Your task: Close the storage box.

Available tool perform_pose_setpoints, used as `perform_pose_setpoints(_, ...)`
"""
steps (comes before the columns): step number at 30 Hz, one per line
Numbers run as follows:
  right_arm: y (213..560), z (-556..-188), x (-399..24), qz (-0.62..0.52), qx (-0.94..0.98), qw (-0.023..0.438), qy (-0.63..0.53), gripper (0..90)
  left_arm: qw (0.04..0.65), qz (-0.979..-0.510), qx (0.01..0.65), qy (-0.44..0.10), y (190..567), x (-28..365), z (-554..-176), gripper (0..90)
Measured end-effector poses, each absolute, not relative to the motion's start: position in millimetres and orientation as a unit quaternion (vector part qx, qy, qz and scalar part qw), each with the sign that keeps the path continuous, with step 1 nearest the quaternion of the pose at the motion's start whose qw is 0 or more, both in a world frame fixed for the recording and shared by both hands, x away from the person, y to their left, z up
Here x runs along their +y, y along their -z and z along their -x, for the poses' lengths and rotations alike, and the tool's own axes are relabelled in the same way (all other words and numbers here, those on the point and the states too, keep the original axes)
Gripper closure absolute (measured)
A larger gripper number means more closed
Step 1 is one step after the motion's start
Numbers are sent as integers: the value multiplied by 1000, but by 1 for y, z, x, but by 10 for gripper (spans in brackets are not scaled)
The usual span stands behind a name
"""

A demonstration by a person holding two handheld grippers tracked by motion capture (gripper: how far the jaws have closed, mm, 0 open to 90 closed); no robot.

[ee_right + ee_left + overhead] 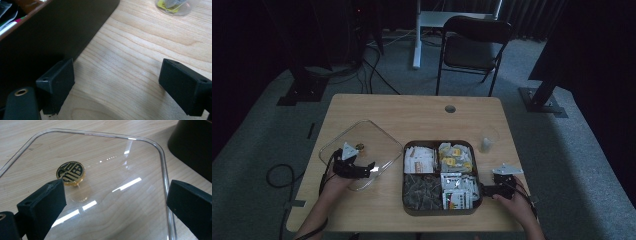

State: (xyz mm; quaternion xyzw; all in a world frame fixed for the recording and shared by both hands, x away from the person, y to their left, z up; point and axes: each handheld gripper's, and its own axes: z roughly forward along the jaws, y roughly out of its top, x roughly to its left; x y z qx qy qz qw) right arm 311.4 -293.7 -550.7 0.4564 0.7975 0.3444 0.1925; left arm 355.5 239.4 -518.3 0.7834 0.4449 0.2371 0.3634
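**Both grippers wide, lid beside the box**

The box [439, 205] holds 4 compartments of packets. Left of it lies the clear lid [382, 137], knob [70, 173] up. Your left gripper [116, 202] hangs over the lid, jaws wide, gripping nothing. Your right gripper [116, 82], jaws wide, sits just right of the box.

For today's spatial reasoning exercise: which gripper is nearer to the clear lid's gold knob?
Left. The left gripper hovers over the clear lid near the gold knob; the right gripper sits beside the tray.
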Motion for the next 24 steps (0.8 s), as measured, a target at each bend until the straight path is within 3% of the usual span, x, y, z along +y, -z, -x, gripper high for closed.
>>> perform_pose_setpoints(12, 551, -311, -294, -456, 797, 193, -345, 124, 357, -759, 487, -243, 516, 249, -379, 54)
perform_pose_setpoints(24, 551, -311, -294, -456, 798, 193, -344, 124, 321, -760, 504, -256, 523, 247, -392, 280)
